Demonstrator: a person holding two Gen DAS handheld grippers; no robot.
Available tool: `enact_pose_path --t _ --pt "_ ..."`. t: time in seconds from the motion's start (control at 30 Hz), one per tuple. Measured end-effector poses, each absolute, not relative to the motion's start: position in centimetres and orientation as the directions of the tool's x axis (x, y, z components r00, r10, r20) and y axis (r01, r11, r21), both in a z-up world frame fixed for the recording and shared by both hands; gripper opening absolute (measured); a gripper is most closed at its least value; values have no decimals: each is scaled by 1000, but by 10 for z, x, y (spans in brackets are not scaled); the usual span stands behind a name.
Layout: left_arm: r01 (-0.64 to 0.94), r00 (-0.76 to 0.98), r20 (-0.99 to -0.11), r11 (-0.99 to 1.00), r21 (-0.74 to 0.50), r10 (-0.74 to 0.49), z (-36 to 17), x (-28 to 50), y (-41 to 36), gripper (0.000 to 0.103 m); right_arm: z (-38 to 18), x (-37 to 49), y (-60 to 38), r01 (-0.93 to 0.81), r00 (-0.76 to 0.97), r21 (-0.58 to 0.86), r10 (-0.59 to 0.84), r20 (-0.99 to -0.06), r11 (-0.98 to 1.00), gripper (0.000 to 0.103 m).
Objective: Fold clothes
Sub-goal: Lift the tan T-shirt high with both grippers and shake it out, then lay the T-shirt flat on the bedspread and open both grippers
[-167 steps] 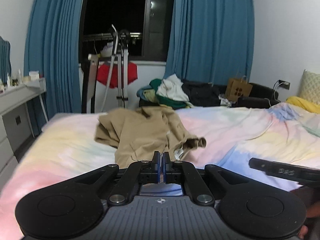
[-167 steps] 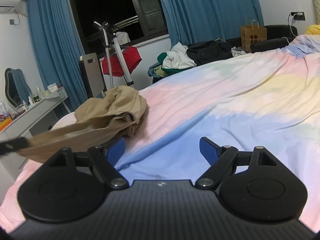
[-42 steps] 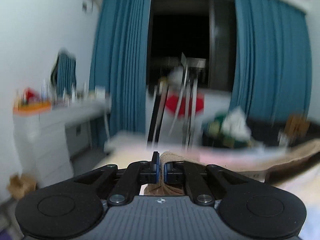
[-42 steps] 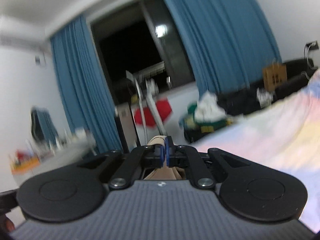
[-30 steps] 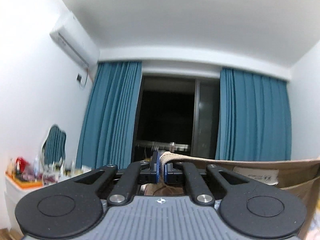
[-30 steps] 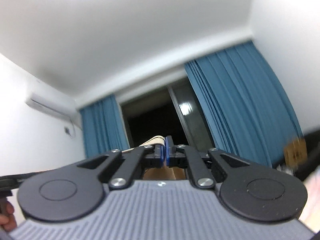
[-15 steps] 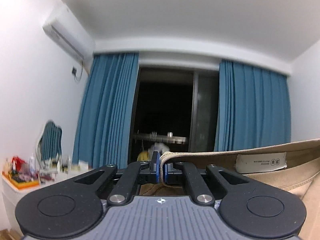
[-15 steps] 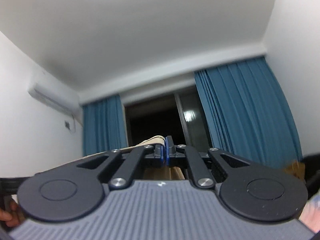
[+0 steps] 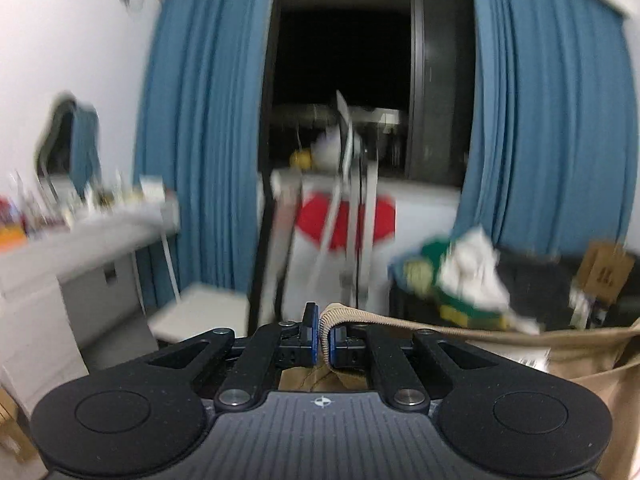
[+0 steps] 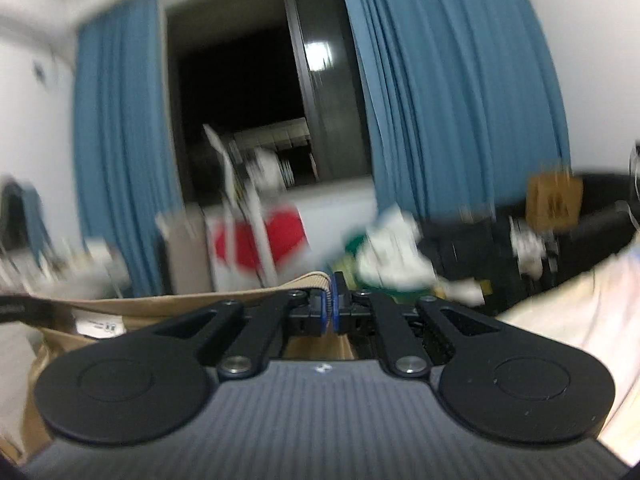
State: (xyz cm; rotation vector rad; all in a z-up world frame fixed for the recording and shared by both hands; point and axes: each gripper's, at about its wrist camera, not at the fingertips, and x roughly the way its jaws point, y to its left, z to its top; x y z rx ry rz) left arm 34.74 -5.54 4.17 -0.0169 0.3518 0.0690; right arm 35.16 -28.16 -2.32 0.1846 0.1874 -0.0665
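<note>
Holding a tan garment (image 9: 480, 336) stretched between them, the left gripper (image 9: 323, 338) and right gripper (image 10: 330, 304) each clamp its ribbed waistband, seemingly mid-spread; next, laying it flat on the bed (image 10: 568, 304) ahead.

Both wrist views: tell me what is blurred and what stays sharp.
Left wrist view: the left gripper and the tan garment's ribbed edge are sharp; the curtains, dresser and clothes pile smear with motion. Right wrist view: the right gripper is crisp, the room behind streaks, and the dark window shows a bright reflection.
</note>
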Motion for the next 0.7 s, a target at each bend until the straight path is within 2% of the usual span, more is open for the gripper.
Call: enact_pose_path --t 0.1,0.2,0.27,0.33,0.37,0.43,0.5,0.53,0.57,0.63,0.7 --pt "-66 892 -443 996 59 85 -40 413 -56 5 -95 405 -280 97 945 113 -56 -321 989 6" --pt "-43 855 -511 995 95 85 -105 442 -62 6 -150 433 -283 99 897 109 -41 -441 989 6" --pt "-24 840 -535 991 129 90 -130 453 -58 6 -173 442 -285 115 867 143 -29 -498 983 7" --pt "-9 836 -540 987 161 96 -146 459 -58 5 -180 443 -286 127 855 174 -18 -518 976 7" --pt "-5 842 -530 984 176 99 -148 459 -60 9 -177 442 -285 126 853 191 -9 -522 974 8" --pt "15 847 -527 988 152 69 -139 448 -58 34 -169 440 -282 122 838 202 8 -546 972 12" --pt "36 851 -523 992 124 35 -129 436 -55 90 -156 434 -280 118 820 213 26 -572 970 17" --pt "58 863 -505 993 107 4 -116 424 -53 97 -147 428 -280 112 821 228 39 -569 967 31" --pt "82 876 -482 993 90 -29 -100 410 -50 103 -139 421 -281 95 825 252 65 -561 963 58" --pt "130 877 -474 989 76 -79 -72 384 -44 102 -123 409 -283 53 835 303 124 -536 952 89" --pt "160 874 -473 985 57 -115 -52 358 -34 102 -107 390 -281 30 849 313 141 -509 949 87"
